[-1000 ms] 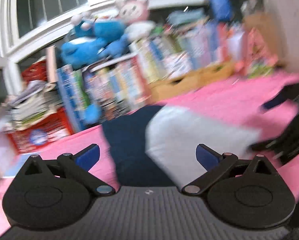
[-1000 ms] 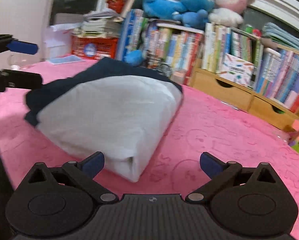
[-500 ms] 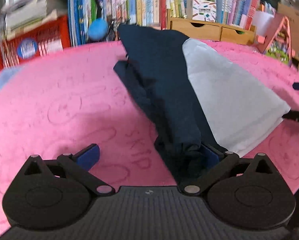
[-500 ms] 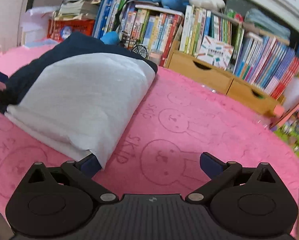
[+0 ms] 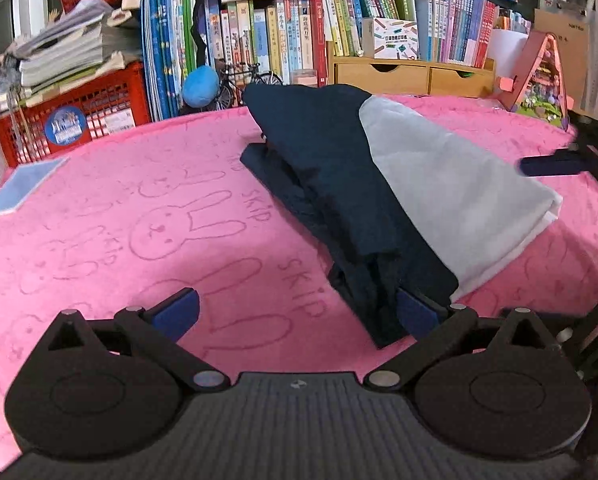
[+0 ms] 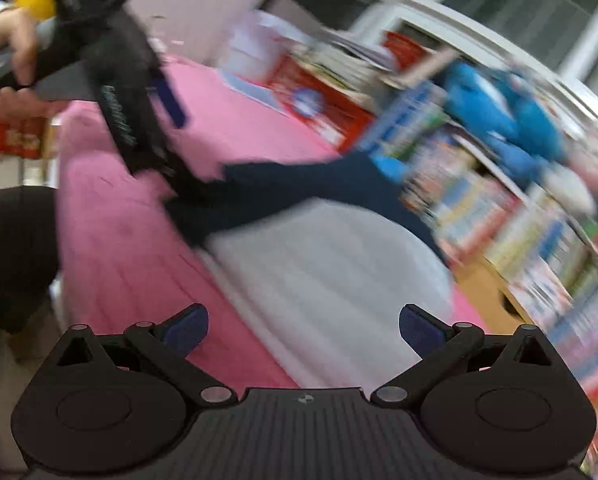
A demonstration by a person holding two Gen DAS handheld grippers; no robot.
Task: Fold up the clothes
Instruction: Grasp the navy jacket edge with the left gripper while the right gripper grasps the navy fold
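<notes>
Swung away from the pile within the last half second, the right gripper (image 6: 303, 328) now hangs above the white side with its blue pads spread wide and nothing between them, its view badly smeared. Folded navy-and-white clothes (image 5: 383, 184) lie on the pink rabbit-print mat (image 5: 119, 240), the bundle's long axis running from the near right corner back toward the bookshelf (image 5: 283, 36). Nearer to it is the left gripper (image 5: 299, 314), jaws wide apart, with the right-hand pad (image 5: 417, 314) touching or tucked under the navy near corner; which of the two is hard to tell. That corner lies just right of the left gripper's centre line. Behind the mat, a red crate (image 5: 71, 116) holds stacked papers, and small wooden drawers (image 5: 411, 74) sit beneath the books.
</notes>
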